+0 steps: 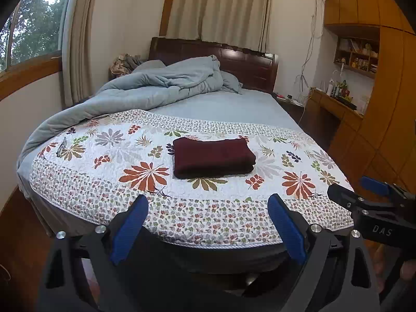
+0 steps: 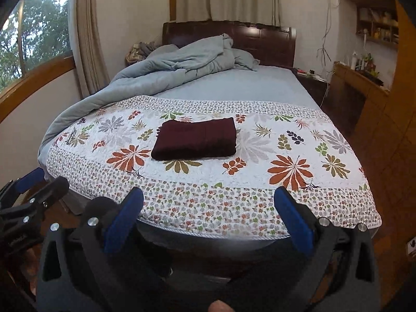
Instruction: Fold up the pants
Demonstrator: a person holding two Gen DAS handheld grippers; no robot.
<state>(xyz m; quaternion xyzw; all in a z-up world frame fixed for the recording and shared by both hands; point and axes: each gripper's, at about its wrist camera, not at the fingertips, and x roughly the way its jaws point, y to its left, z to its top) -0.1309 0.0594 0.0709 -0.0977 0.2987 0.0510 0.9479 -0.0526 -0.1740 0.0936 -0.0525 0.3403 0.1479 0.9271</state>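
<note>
- Closest to me, my left gripper (image 1: pixel 208 223) hangs with its two fingers spread wide, nothing between them; the blue pads (image 1: pixel 129 230) are flat and matte on black angular plastic arms with round silver bolt heads.
- My right gripper (image 2: pixel 210 218) is likewise released and empty, its jaws parted, held off the near edge of the bed; it also shows at the right side of the left view.
- Just beyond both grippers, a quilted coverlet (image 1: pixel 104 182) lies across the foot of the bed, its corded hem curving along the near edge. It is white and stitched, with a border of tiny flowers and a middle band of large rust, grey and olive leaf prints.
- Near the middle of that coverlet sit the pants (image 1: pixel 213 157), dark maroon, soft and faintly ribbed, folded into a thick neat rectangle with stacked layers showing at its near edge.
- Past the coverlet, a smooth pale blue sheet (image 1: pixel 234 106) covers the mattress.
- A puffy grey-blue duvet (image 1: pixel 161 83) is bunched along the bed's far left side.
- Farthest back stands a glossy dark wooden headboard (image 1: pixel 244 62), under pleated beige curtains (image 1: pixel 221 7).
</note>
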